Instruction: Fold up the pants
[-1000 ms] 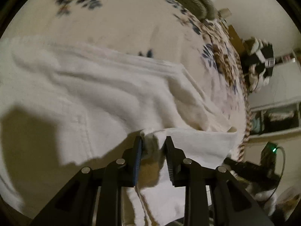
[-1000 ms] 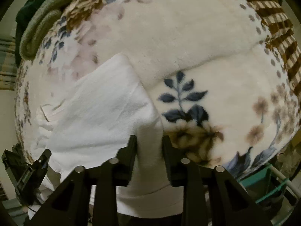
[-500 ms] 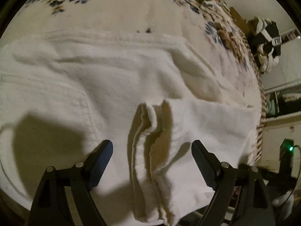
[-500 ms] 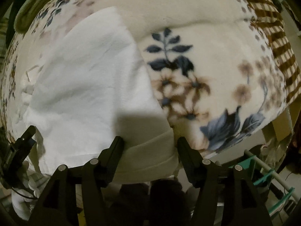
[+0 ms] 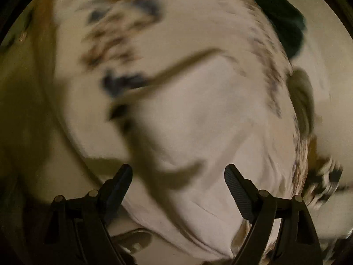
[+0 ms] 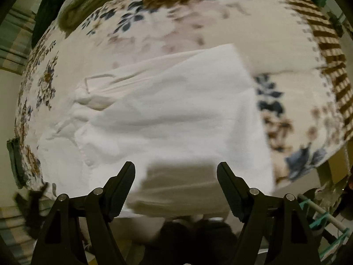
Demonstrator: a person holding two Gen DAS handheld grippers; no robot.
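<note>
The white pants point(image 6: 167, 114) lie folded on a cream floral blanket point(image 6: 198, 17), one layer over another, with a pocket and waist seam at the left. My right gripper point(image 6: 176, 172) is open and empty, just above the near edge of the pants. In the left wrist view the picture is blurred by motion; the pants point(image 5: 209, 132) show as a white sheet on the blanket point(image 5: 154, 33). My left gripper point(image 5: 178, 174) is open and empty above the pants' near part.
A folded green and dark garment point(image 6: 88, 2) lies at the blanket's far left corner; it also shows dark in the left wrist view point(image 5: 284, 19). A brown checked border point(image 6: 331, 50) runs along the blanket's right side. A teal rack point(image 6: 320, 218) stands below right.
Both grippers have opened and let go of the pants, then drawn back. The left view has swung sharply and is blurred. The folded pants now lie flat.
</note>
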